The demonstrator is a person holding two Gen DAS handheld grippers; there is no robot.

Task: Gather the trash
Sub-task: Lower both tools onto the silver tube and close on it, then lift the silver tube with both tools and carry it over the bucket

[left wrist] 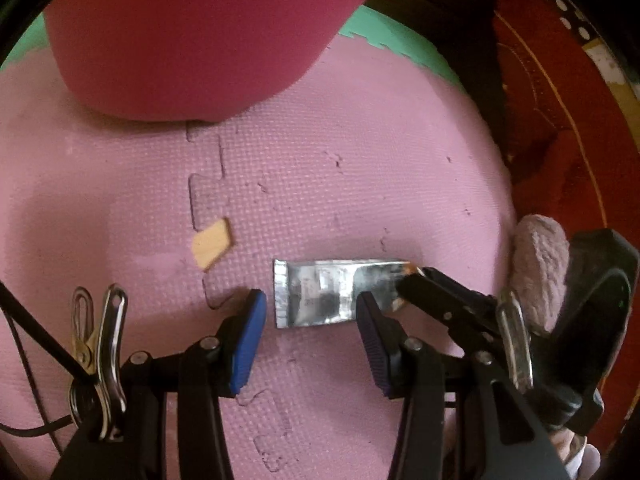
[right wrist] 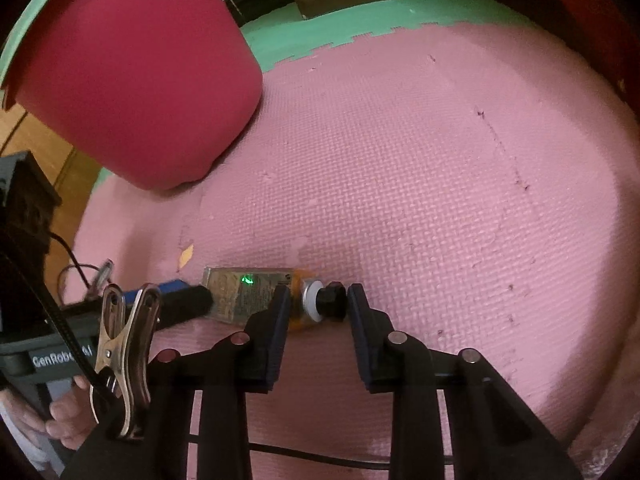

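Just below the red bin (right wrist: 132, 76), on the pink mat (right wrist: 440, 180), lies the flattened silver tube (left wrist: 320, 294). The right gripper (right wrist: 318, 304) stands part open astride its black cap (right wrist: 330, 302), pads not yet touching; the left gripper (left wrist: 310, 316) hovers half open, empty, beside the tube's crimped end (no contact either). A pinch on that small round cap could let the tube swing or slip free.

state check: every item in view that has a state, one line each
tube: flat on the mat, black cap on, not lifted
red bin: upright on the mat, apart from the tube
tan scrap: loose on the mat
left gripper: open, astride the tube
right gripper: open around the tube's cap end
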